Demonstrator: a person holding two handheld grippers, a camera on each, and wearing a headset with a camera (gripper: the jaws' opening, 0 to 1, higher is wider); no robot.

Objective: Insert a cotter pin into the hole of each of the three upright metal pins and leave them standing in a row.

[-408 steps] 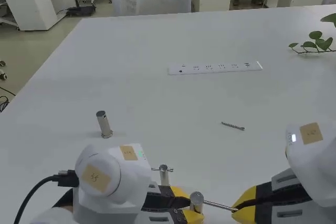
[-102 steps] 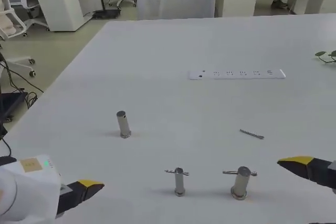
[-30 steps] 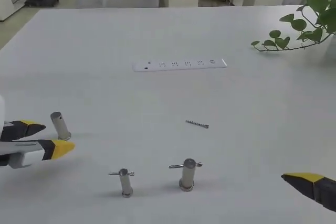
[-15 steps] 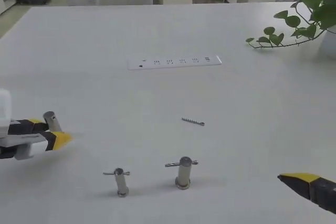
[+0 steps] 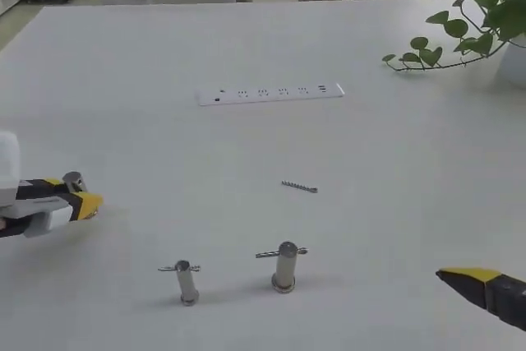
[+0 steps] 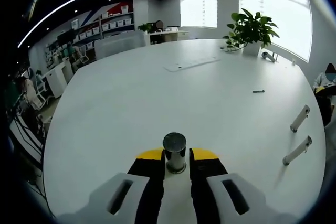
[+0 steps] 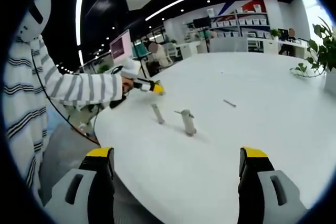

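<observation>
Left gripper (image 5: 85, 200) clamps the bare metal pin (image 6: 174, 149), well left of the power strip (image 5: 269, 93) and nearer the person. Right gripper (image 7: 177, 153) hangs wide open, nearer and right of the strip. The small fitted pin (image 5: 186, 279) and large fitted pin (image 5: 285, 265) stand side by side on the strip's near side, and a loose cotter pin (image 5: 299, 187) lies between them and the strip.

Two cottered pins (image 5: 284, 266), bare pin (image 5: 73, 180), loose cotter (image 5: 299, 187)
</observation>
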